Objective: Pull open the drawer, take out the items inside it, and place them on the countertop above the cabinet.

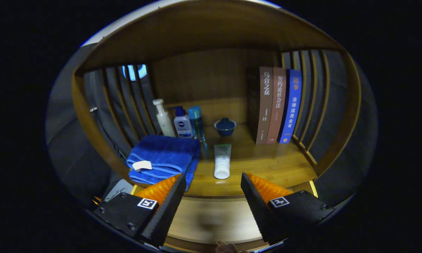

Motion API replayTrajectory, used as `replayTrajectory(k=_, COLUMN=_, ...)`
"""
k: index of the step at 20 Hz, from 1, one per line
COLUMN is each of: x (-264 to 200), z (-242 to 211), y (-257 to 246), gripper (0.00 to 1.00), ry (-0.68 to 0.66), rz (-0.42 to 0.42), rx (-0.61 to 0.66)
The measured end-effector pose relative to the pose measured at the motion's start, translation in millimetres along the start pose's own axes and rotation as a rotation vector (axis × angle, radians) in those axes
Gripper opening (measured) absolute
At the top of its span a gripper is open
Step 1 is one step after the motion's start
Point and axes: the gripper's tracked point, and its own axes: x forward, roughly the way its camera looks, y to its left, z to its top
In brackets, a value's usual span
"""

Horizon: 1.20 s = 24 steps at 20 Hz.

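Observation:
My gripper (213, 176) is open, its fingers spread wide with nothing between them. Just beyond the fingertips a white tube (222, 161) lies flat on the wooden countertop (267, 168), cap toward me. A folded blue towel (163, 158) with a white tag lies on the countertop ahead of the left finger. Below the countertop's front edge, between the fingers, a pale wooden panel (211, 218) of the cabinet shows, with a blurred dark shadow on it. I cannot tell whether it is the drawer's front or its inside.
Behind the towel stand a white pump bottle (163, 119), a white-and-blue bottle (182, 123) and a slim blue bottle (196, 123). A small dark blue bowl (225, 127) sits at the back. Three upright books (277, 105) stand on the right. Slatted sides enclose the shelf.

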Motion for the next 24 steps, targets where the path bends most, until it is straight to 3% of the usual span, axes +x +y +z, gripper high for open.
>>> replayTrajectory(k=10, x=-129.5, z=-40.7, y=15.4, gripper=0.99, ry=-0.385, rz=0.026, rx=-0.083)
replayTrajectory(k=17, x=-154.2, z=-118.6, y=9.9, gripper=0.99, ry=-0.385, rz=0.012, rx=-0.041)
replayTrajectory(k=24, x=-126.6, z=-190.8, y=-7.8, gripper=0.99, ry=-0.297, rz=-0.039, rx=-0.040)
